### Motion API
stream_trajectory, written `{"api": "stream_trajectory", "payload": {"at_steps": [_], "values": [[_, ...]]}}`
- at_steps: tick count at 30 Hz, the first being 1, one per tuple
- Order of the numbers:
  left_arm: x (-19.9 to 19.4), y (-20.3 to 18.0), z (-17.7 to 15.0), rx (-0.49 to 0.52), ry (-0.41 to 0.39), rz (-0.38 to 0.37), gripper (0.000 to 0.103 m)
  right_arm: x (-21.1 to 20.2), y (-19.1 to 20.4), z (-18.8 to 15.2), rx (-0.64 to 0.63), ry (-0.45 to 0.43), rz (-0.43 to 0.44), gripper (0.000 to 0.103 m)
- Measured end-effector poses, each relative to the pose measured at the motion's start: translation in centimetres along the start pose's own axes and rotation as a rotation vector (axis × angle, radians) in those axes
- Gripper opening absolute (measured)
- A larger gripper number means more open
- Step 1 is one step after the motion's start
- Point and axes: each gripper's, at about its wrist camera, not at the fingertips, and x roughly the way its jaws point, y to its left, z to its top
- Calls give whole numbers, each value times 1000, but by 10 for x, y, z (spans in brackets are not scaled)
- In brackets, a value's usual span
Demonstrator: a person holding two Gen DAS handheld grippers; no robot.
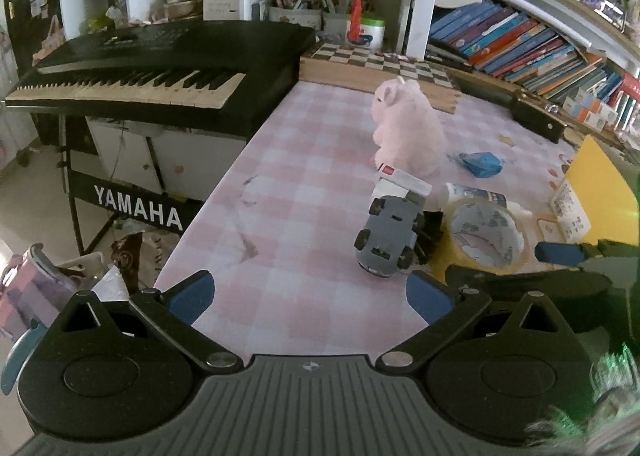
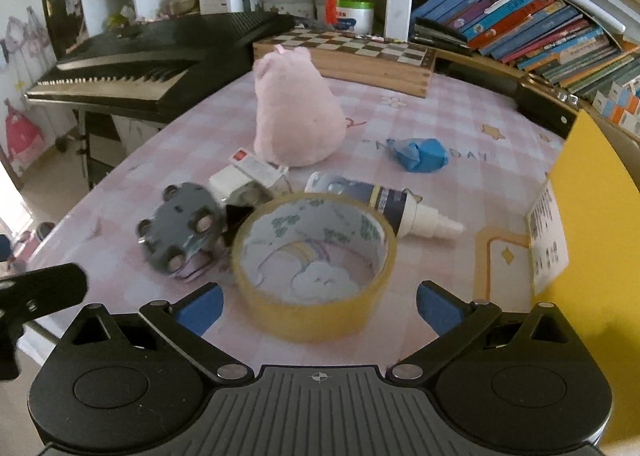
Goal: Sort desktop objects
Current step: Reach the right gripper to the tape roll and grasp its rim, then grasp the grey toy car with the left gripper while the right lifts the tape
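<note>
Right now both tools, left tool (image 1: pixel 308 298) and right tool (image 2: pixel 318 304), are wide open, holding nothing. Grabbing the tape roll (image 2: pixel 314 266) could bump the toy car (image 2: pixel 180 234) beside it.

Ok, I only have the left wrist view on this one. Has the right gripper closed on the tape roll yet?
Observer: No. The right wrist view shows the right gripper open, with the tape roll lying flat between its jaws and touching neither.
Operator: Anything close behind the roll that a push forward might hit?
Observer: Yes, a spray bottle lies on its side just behind the roll, its nozzle pointing right toward the yellow box. I can't tell whether the bottle and roll touch.
</note>
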Motion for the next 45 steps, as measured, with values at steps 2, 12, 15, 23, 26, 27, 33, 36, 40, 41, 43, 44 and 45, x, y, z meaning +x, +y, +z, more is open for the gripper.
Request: {"api": "stream_trajectory", "payload": {"at_steps": [2,12,15,23,26,27,33,36,40,41,43,44,45], "values": [[5,-2,3,5,14,0,103,9,-4,3,0,13,13,103],[34,-22,14,61,68,-65,101,4,-18,23,-17,-42,105,92],[45,-29,18,85,75,-82,100,-9,-27,31,-9,-92,93,92],[78,-50,30,251,94,-90,64,-22,-41,37,31,-118,71,92],[86,-53,30,282,121,-125,41,-25,-43,33,53,-102,80,92],[86,-53,29,275,127,-140,41,-26,-42,31,54,-102,81,92],[65,-44,34,228,76,-192,41,-42,-35,25,56,-118,71,92],[47,-36,38,184,45,-221,41,-50,-31,24,58,-133,60,92],[21,-25,42,134,1,-267,41,-64,-24,20,64,-148,52,92],[12,-23,42,127,-13,-278,41,-68,-23,19,66,-152,52,92],[-2,-19,43,115,-35,-298,41,-77,-20,16,72,-160,49,92],[-9,-17,43,109,-48,-309,41,-82,-18,15,76,-163,48,92],[-17,-14,43,103,-60,-319,41,-86,-17,13,79,-165,48,92]]}}
